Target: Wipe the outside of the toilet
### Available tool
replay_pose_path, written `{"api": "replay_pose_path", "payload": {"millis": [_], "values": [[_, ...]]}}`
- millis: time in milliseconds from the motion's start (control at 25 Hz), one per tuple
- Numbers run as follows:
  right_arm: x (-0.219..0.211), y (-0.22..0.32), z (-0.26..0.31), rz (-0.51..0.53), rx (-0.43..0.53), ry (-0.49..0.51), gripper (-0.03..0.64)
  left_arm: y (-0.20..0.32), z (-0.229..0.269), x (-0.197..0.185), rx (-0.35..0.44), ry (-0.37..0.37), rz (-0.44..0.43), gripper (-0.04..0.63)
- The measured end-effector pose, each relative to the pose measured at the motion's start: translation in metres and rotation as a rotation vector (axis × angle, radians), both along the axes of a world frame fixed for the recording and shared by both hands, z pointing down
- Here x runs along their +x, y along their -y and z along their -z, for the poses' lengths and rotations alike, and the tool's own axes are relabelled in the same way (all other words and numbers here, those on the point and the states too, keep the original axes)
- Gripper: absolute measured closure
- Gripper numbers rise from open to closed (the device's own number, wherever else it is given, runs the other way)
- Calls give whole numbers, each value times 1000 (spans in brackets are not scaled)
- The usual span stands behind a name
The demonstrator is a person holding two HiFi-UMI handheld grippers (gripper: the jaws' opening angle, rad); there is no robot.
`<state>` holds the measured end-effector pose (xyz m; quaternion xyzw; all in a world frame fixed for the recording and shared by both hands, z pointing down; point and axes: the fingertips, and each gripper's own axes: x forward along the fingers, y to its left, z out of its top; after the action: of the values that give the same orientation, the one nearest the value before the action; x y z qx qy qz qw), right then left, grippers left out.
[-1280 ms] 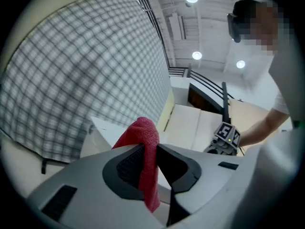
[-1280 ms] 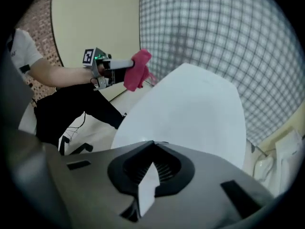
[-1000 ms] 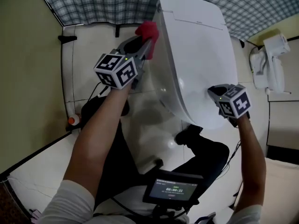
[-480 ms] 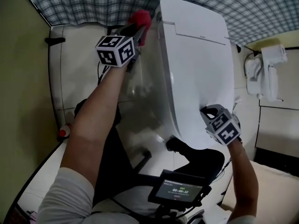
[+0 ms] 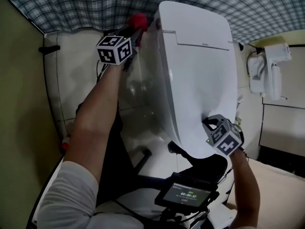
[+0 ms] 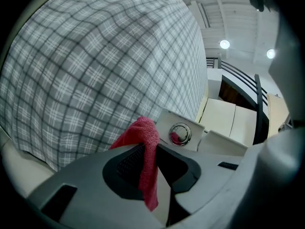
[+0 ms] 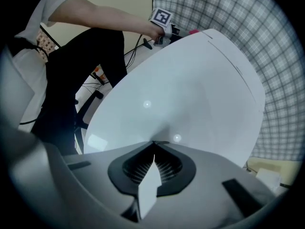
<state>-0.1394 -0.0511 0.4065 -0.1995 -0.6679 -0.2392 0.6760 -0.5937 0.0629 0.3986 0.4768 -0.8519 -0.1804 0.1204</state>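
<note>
- Your left gripper (image 6: 150, 144) has its jaws part-way closed, pinching a red terry cloth (image 6: 143, 147). A bunch of cloth sticks out past the tips and a tail hangs down between the pads, so it is fabric rather than plastic that meets the surface.
- You hold that gripper level at the rear left corner of the glossy white toilet with its lid down (image 5: 200, 70). It is just short of the round chrome flush button (image 6: 179, 133). This looks like the far end of a wiping pass along the toilet's left flank.
- Your right gripper (image 7: 153, 149) is fully closed with nothing in it. It points down at the front end of the toilet lid, and its tips seem to rest there, probably as a brace while you lean.
- The grey plaid curtain (image 6: 95, 70) hangs close behind the toilet, so the cloth could snag on it.
</note>
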Motion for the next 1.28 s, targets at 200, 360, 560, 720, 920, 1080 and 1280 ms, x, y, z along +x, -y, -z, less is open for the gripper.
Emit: {"api": "replay_pose_path", "payload": {"millis": [200,360,560,720,920,1080,1280], "values": [[-3,-1,1,35,45,-45,616,16,-9,-4,32,-44,-20,525],[3,3,-1,8,38,-89,617,34,-16,11,20,-62,-79,525],[-1,4,1,-6,15,-87,616,47,-16,37,7,-52,-152,525],[1,4,-2,-19,14,-71,617,45,-13,51,6,-45,-174,525],[1,6,-1,-27,20,-64,616,42,-13,70,-4,-47,-217,525],[-1,6,-1,-28,37,-48,617,38,-14,85,-8,-57,-235,525],[-1,7,1,-32,56,-29,617,33,-13,111,-8,-64,-264,525]]}}
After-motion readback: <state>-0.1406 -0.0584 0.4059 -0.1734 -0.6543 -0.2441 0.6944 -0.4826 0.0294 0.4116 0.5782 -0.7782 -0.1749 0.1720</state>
